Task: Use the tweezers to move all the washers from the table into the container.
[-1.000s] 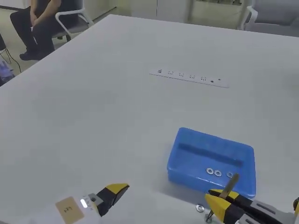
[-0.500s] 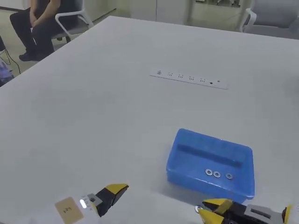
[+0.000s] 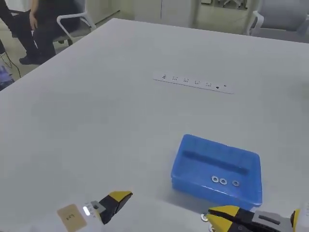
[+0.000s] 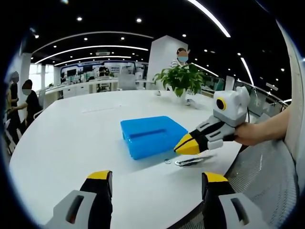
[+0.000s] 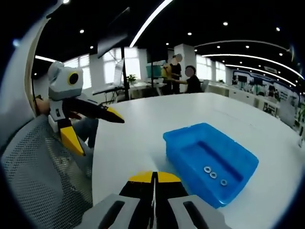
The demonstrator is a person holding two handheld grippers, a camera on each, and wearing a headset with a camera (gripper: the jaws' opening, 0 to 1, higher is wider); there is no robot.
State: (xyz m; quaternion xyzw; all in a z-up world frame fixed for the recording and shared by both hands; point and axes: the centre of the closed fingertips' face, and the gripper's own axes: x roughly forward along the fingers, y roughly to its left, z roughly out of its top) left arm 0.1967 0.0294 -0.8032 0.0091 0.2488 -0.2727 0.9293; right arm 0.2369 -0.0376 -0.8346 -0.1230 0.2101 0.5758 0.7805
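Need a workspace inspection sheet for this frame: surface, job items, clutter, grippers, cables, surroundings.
Surface: white table.
Job's things: blue container holds three washers; one washer lies on the table by its front; tweezers sit just under the right hand-held gripper, held or lying cannot tell.
Clutter: power strip mid-table.
Grippers: left hand-held gripper open, away from the container; right shut.
Cables: nothing seen.
Surroundings: chair, seated person, plant.
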